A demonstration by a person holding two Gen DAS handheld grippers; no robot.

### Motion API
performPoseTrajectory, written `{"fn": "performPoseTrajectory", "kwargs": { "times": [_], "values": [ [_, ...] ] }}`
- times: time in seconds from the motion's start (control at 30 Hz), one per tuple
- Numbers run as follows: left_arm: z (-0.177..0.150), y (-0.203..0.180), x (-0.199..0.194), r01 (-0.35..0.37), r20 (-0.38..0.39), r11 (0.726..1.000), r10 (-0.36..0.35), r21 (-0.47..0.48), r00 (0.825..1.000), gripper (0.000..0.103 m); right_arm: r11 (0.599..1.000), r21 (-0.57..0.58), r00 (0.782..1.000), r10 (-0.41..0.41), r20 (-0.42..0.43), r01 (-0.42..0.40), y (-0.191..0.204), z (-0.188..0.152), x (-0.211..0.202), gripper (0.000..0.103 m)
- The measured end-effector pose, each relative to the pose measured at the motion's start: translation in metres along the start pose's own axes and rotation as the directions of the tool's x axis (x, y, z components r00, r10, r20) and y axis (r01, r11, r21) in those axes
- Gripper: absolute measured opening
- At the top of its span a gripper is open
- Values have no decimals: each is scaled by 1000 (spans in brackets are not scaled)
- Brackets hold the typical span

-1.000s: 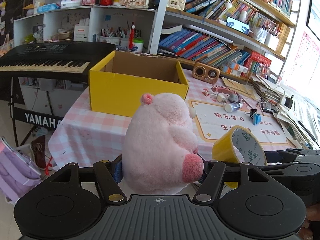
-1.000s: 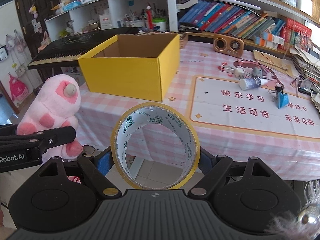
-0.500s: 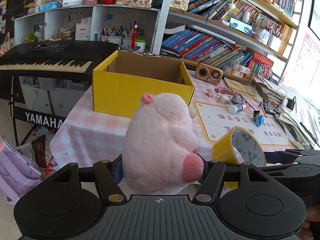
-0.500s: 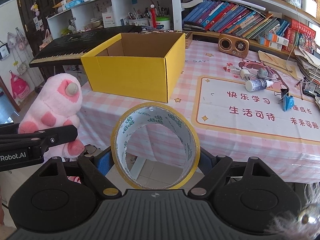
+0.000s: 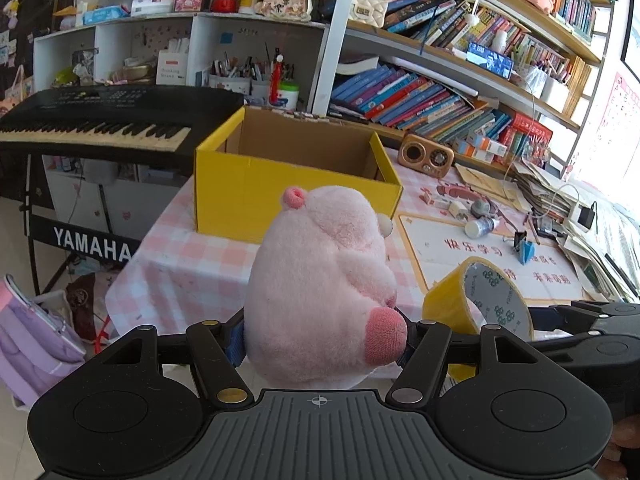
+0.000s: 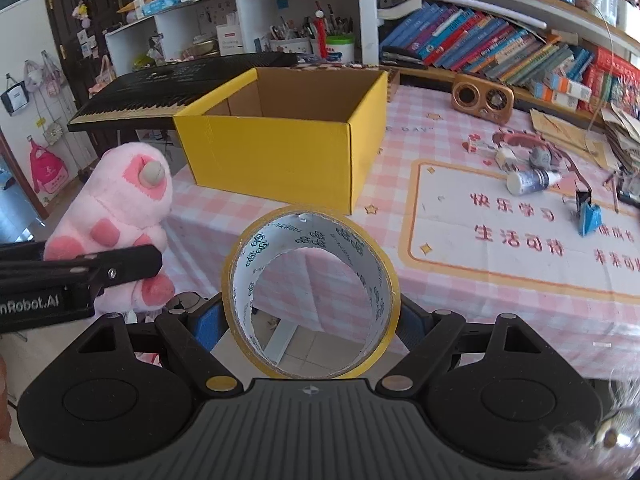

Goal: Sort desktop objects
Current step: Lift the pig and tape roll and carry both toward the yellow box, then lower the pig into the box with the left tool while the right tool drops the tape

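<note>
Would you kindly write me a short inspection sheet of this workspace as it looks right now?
Surface: pink checked tablecloth with a printed mat.
Job's things: open yellow box, nothing seen inside; pink plush; yellow tape roll.
Clutter: small bottle, blue binder clip, wooden radio, paper stacks.
Grippers: left tool shut on pink plush; right tool shut on yellow tape roll, both short of the table.
Cables: thin wire over the papers.
Surroundings: keyboard, bookshelves.
</note>
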State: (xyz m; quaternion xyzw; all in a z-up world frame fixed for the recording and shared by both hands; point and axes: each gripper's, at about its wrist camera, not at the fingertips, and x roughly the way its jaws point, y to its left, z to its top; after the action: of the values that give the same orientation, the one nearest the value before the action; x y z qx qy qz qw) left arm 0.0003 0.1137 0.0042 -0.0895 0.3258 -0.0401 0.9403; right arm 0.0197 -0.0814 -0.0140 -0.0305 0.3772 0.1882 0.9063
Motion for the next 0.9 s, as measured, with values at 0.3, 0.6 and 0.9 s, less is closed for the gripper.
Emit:
{"fn": "performPoseTrajectory", "kwargs": {
  "times": [0.3,0.6,0.9],
  "values": [
    [38,4,8,-1,63,1000,0,12,998,65,1000,-29,995,12,101,-9,-5,47,4,83],
    [113,0,42,-25,159,997,13,74,987,65,998,-63,979,41,199,-29,-17,130,41,83],
    [170,8,118,-86,110,990,74,114,991,65,981,-189,993,57,107,-36,-22,197,126,83]
  ]
}}
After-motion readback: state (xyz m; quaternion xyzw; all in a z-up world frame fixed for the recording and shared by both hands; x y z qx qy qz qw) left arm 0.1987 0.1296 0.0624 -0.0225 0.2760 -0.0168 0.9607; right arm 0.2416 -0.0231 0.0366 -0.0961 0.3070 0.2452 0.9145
